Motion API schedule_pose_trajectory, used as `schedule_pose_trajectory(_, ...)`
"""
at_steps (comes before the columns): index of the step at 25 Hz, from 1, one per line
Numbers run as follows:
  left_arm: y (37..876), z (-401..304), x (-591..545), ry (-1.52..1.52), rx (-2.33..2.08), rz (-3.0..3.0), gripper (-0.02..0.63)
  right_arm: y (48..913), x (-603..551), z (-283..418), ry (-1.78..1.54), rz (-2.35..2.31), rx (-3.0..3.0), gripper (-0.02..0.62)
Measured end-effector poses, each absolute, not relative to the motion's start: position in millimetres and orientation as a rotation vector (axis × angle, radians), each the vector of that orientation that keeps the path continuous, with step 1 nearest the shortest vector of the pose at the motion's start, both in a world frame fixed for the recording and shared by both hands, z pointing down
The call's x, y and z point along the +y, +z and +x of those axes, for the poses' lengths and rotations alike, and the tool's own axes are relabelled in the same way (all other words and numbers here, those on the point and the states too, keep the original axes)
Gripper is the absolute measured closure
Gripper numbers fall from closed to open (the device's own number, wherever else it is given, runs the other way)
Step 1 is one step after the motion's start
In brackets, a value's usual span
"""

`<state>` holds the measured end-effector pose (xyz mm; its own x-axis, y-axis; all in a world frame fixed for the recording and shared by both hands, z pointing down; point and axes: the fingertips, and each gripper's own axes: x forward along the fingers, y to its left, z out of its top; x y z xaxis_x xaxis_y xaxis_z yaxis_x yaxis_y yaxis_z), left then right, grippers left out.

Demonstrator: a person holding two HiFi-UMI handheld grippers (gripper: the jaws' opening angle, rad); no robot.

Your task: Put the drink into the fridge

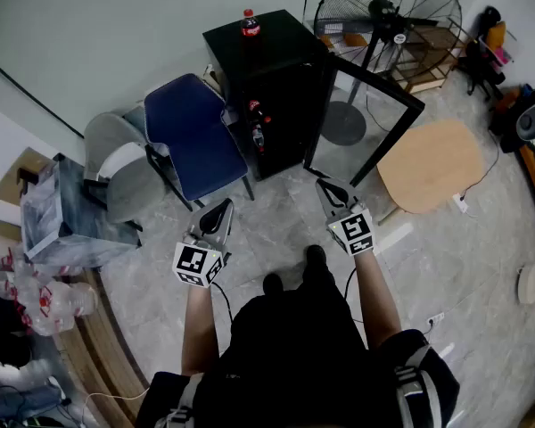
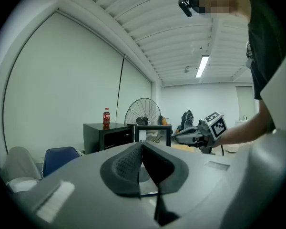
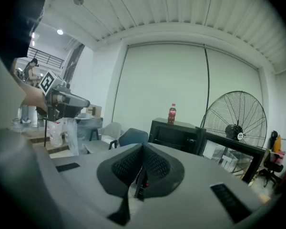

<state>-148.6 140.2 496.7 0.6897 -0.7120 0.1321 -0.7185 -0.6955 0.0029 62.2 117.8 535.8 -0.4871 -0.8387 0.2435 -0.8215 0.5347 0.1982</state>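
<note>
The left hand-held gripper and the right hand-held gripper are held out side by side in front of the person. Each has its jaws pressed fully together with nothing between them. Both are well apart from the drink, a red-capped cola bottle standing upright on top of the black fridge at the far middle.

The likeliest slip is arriving with the jaws closed. A shut tip would nudge the tall bottle rather than take it, and it could topple and roll off the fridge top. A round, smooth body may also twist in a pinch taken too near the cap.

The tiled floor between the person and the fridge is bare, but the way in narrows. A blue chair stands just left of the fridge, its seat reaching nearer than the fridge front. On the right, the glass fridge door hangs open toward the person. A right arm swung wide could knock that door, and it would then need reopening.

Inside the fridge there seem to be other bottles, so shelf room may be tight.

A grey chair and a plastic box sit further left. A wooden board lies on the floor to the right, and a standing fan is at the far right, all clear of the path.
</note>
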Motion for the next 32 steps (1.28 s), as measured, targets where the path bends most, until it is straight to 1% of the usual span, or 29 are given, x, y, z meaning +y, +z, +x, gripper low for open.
schedule_pose_trajectory(6, 495.7, -158.1, 149.2, 0.149, -1.157, 2.853, 0.604, 545.1, 136.5, 45.7, -0.074, 1.337, -2.438, 0.594)
schedule_pose_trajectory(16, 489.2, -163.0, 155.4, 0.125, -1.086, 2.891, 0.603, 544.7, 149.0, 42.6, -0.086, 1.387, -2.390, 0.592)
schedule_pose_trajectory(21, 491.0, -168.5, 154.9, 0.134, -1.088, 2.896, 0.586, 543.1, 149.7, 38.0, -0.073, 1.421, -2.404, 0.585)
schedule_pose_trajectory(24, 492.0, -171.7, 153.5, 0.141, -1.082, 2.896, 0.572, 540.4, 148.8, 34.4, -0.078, 1.433, -2.419, 0.550)
schedule_pose_trajectory(26, 491.7, -172.4, 156.4, 0.139, -1.056, 2.903, 0.555, 537.5, 150.4, 32.1, -0.073, 1.442, -2.440, 0.507)
schedule_pose_trajectory(29, 488.9, -170.8, 160.8, 0.136, -0.990, 2.926, 0.466, 529.5, 151.0, 31.2, -0.036, 1.485, -2.500, 0.422)
schedule_pose_trajectory(31, 486.5, -171.1, 160.2, 0.132, -0.979, 2.935, 0.442, 524.6, 150.4, 31.1, -0.018, 1.503, -2.537, 0.365)
schedule_pose_trajectory(32, 485.8, -171.9, 159.3, 0.129, -0.981, 2.936, 0.434, 523.3, 150.4, 30.5, -0.015, 1.504, -2.546, 0.349)
